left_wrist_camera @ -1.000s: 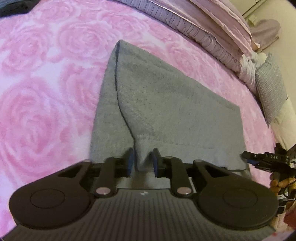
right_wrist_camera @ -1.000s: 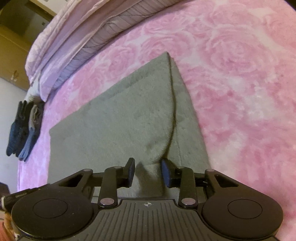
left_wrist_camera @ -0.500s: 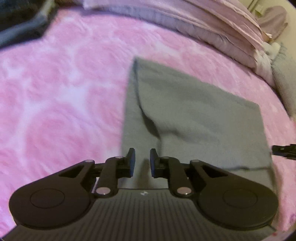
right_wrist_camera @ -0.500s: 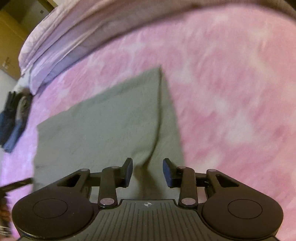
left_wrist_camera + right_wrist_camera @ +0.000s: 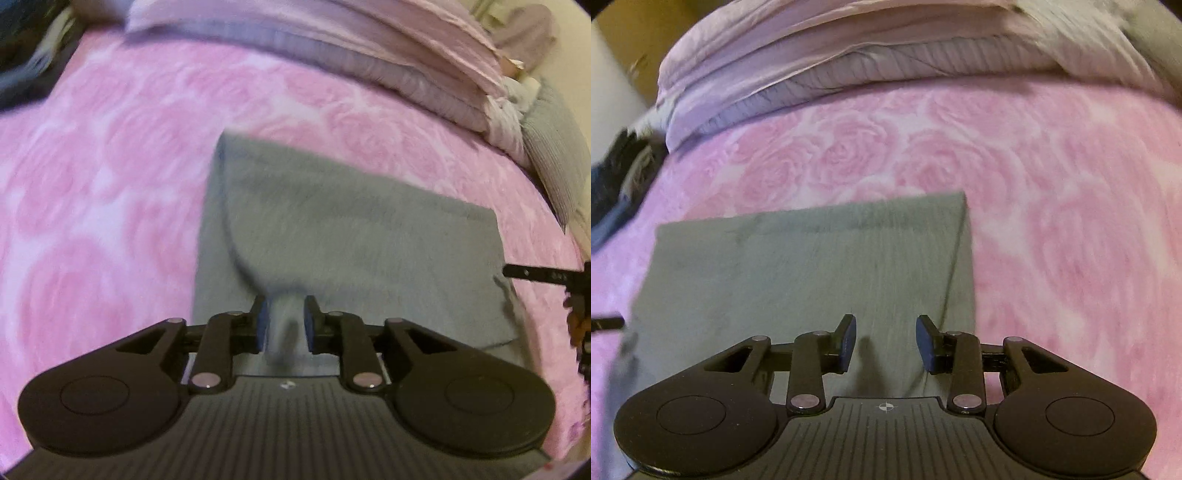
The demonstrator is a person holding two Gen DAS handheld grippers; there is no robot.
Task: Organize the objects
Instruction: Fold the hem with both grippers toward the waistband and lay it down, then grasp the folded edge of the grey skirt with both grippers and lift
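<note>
Left hand-held gripper (image 5: 284, 325), jaws opening, gray towel (image 5: 351, 240) corner bunched between blue pads. Right hand-held gripper (image 5: 885, 341) parted, over towel, gripping nothing. Towel folded flat on pink rose bed (image 5: 110, 184). Beyond, blurred pillows (image 5: 849, 66); dark clothes (image 5: 617, 184) cropped.

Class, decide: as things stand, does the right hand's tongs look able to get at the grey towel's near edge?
Probably yes. The right tongs stand open just above the grey towel, which lies flat on the pink bedspread, and nothing sits between.
</note>
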